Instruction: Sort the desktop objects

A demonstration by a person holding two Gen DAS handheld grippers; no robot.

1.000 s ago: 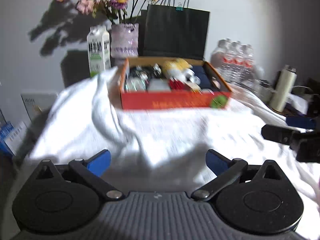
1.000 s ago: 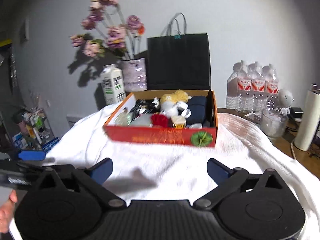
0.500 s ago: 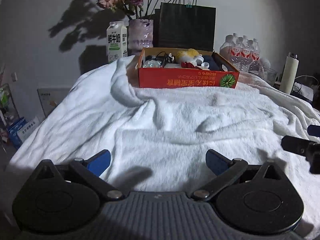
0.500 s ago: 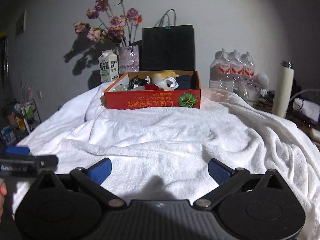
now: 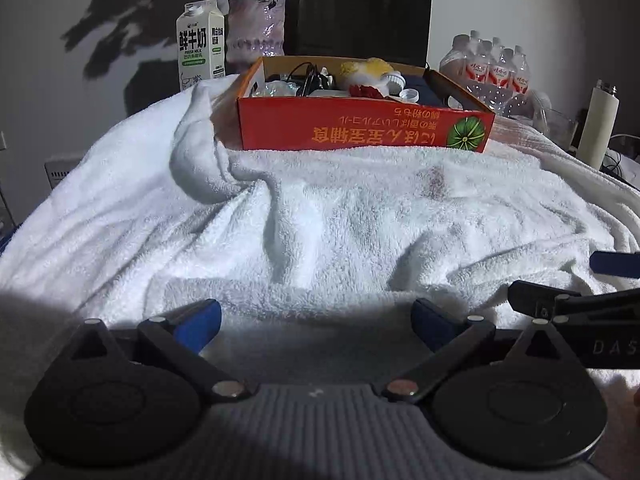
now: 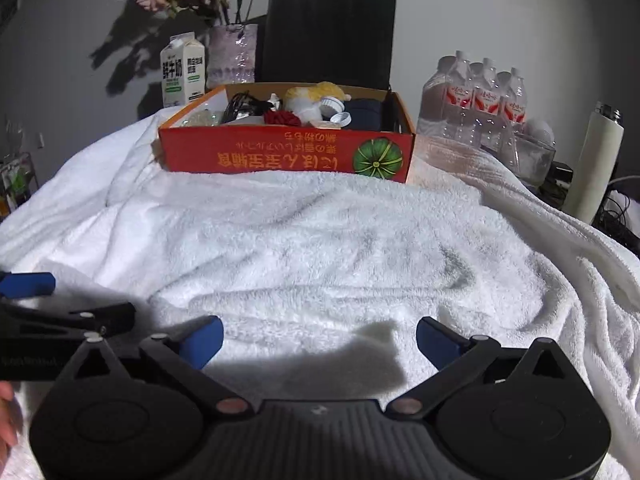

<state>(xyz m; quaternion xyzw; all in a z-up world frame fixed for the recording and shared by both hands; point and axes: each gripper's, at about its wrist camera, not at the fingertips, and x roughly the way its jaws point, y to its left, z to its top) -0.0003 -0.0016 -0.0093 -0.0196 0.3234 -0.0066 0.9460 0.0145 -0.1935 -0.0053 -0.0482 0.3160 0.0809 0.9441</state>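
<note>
With the left gripper [image 5: 316, 318] and right gripper [image 6: 319, 338] spread empty over the white towel [image 6: 320, 248], we should reach straight and level for the far orange box [image 6: 286, 156].

So the whole surface is wearing a rumpled white towel [image 6: 320, 240], bunching into folds and one big ridge on the left near the box. An orange cardboard box [image 6: 280, 156] is sitting directly on the towel toward the far end, its printed text showing upside down with a green melon picture at the right corner. It's holding a jumble of small stuff. Whatever is lying under the towel isn't showing, so can't tell if it's a table or bed.
</note>
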